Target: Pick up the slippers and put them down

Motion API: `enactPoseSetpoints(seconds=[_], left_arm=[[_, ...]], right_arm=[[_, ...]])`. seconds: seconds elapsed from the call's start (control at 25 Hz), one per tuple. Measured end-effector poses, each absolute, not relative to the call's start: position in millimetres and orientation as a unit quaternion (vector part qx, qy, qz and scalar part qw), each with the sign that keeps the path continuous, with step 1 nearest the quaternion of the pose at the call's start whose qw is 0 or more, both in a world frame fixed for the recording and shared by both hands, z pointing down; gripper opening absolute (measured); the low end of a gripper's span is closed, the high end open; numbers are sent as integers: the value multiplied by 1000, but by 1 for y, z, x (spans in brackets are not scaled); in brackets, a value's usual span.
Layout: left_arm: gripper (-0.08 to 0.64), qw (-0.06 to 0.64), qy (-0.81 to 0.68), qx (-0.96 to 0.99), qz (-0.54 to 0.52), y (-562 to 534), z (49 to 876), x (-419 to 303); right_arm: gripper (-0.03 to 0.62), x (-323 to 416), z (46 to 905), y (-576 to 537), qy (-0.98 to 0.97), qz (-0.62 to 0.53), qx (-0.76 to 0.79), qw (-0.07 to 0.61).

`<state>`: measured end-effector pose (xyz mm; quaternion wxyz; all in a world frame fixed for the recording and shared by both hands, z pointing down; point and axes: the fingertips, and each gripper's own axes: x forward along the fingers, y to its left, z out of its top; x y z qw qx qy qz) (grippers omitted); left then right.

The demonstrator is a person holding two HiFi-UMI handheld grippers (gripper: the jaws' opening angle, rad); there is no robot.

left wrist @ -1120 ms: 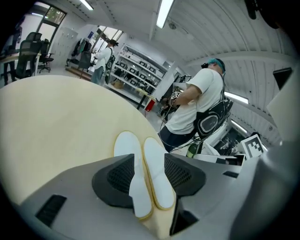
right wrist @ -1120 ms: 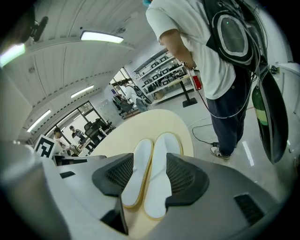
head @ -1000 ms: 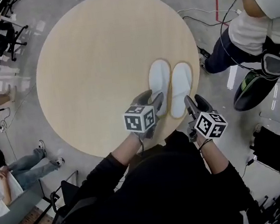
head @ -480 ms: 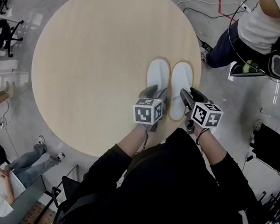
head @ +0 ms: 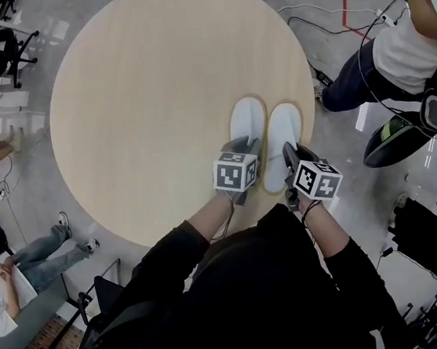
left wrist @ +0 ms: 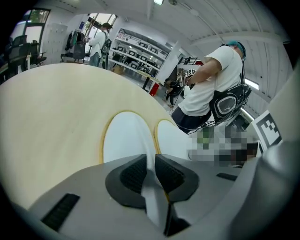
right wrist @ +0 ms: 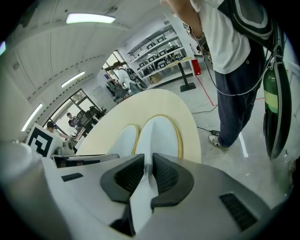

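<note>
Round pale-wood table on a grey workshop floor, from the head view: we see a pair of white slippers lying side by side, touching, near the table's edge closest to the wearer. The left gripper sits on the near end of the left slipper, and the right gripper on the near end of the right slipper. A bystander stands off to the right.

From the left gripper view, we find the jaws have just been closing, and the pads now pinch a fold of the left slipper's white fabric. The sole still lies flat on the wood.

From the right gripper view, we see the same: jaws just drawn in, clamped on a ridge of the right slipper's white fabric, with that slipper still down on the table.

We judge the pick-up step is in hand, the grasp made and the lift not begun. The next move seems to call for raising both hands together, since the hold is on thin, soft cloth that could slip.

We can read no brand or lettering on the slippers. Only black-and-white square markers show on the gripper cubes.
</note>
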<state>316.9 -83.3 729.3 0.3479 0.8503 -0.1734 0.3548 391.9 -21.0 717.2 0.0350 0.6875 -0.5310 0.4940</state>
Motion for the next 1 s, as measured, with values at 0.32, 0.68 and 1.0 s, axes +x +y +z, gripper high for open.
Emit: enactPoseSetpoints(seconds=[0.32,0.68,1.0], left_arm=[[38,367,-171,849,339,-82,725,313],[35,378,-208,859,277,-90,688,299],[35,412,-250,847,227,-91,651,257]], right_arm=[[35,391,711,-17,-542,484,686,35],[34,381,682,-16,-563,460,686,19],[34,362,640,-15,-593,443,673,-4]])
